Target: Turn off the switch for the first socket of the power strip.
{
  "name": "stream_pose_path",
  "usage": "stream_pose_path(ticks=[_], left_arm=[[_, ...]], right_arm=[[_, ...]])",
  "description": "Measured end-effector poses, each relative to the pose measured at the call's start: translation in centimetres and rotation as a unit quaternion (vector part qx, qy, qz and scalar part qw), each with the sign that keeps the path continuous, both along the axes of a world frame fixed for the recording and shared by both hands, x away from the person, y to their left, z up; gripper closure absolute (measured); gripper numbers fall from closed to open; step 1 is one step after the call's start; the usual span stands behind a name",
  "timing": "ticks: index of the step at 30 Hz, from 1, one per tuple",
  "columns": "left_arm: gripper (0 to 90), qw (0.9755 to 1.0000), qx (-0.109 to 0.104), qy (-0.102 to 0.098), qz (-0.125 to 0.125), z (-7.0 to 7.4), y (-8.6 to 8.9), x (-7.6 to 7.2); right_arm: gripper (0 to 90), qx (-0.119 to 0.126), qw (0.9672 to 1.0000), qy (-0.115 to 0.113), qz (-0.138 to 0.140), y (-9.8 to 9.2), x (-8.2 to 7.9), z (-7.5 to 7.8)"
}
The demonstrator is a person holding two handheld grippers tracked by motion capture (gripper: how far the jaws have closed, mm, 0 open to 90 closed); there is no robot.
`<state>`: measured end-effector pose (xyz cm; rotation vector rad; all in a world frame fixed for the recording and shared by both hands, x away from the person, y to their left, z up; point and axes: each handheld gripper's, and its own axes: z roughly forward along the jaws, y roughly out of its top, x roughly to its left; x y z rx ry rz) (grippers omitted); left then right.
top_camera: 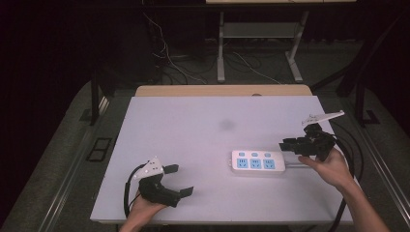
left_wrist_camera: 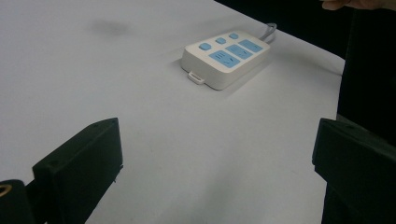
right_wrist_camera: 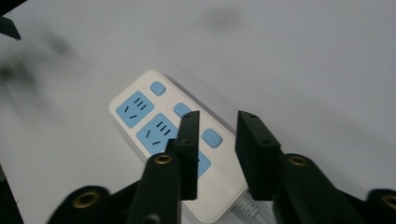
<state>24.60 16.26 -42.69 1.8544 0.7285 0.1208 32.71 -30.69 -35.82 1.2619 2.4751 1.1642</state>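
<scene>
Two hand-held grippers over a white surface with a power strip lying on it

High view: the power strip point(top_camera: 256, 163) lies flat right of centre on the surface point(top_camera: 193, 125); the right hand-held gripper point(top_camera: 290, 144) hangs just beside its cabled end, jaws parted with nothing between them, while the left hand-held gripper point(top_camera: 180, 180) sits near the front edge, well apart, jaws spread wide. Left gripper view: its jaws stand wide and empty, the strip point(left_wrist_camera: 227, 57) farther off. Right gripper view: its jaws are slightly apart above the strip point(right_wrist_camera: 159, 135), gripping nothing.
</scene>
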Motion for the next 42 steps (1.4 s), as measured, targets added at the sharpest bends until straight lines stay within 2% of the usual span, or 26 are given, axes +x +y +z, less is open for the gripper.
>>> stream_pose_path(ticks=[2,7,9,10,11,14,22,30,42], left_arm=[[0.2,1.0,0.0,0.0,0.0,0.0,0.0,0.0],[0.2,1.0,-0.001,0.0,0.001,0.0,0.0,0.0],[0.3,1.0,-0.001,0.0,0.001,0.0,0.0,0.0],[0.3,1.0,-0.001,0.0,0.001,0.0,0.0,0.0],[0.3,1.0,-0.001,0.0,0.001,0.0,0.0,0.0],[0.3,1.0,-0.001,0.001,0.001,0.0,0.0,0.0],[0.3,1.0,-0.001,0.0,0.001,0.0,0.0,0.0],[0.3,1.0,-0.001,0.001,0.0,0.0,0.0,0.0],[0.3,1.0,0.0,0.001,0.0,0.0,0.0,0.0]], right_arm=[[59.0,0.001,1.0,-0.002,-0.004,0.0,-0.2,0.1],[39.5,0.011,0.9997,-0.012,-0.02,-0.1,-1.1,0.7],[28.1,0.017,0.9994,-0.016,-0.026,-0.1,-1.5,0.9],[13.3,0.025,0.9992,-0.017,-0.025,-0.1,-1.8,1.0],[13.3,0.025,0.9992,-0.017,-0.025,-0.1,-1.8,1.0],[0.1,0.031,0.999,-0.02,-0.025,0.1,-2.4,1.0],[0.3,0.062,0.9974,-0.027,-0.024,0.3,-3.5,0.4],[0.3,0.073,0.997,-0.021,-0.016,0.5,-4.4,-1.4],[0.3,0.085,0.9963,-0.014,0.0,1.0,-5.5,-3.3]])
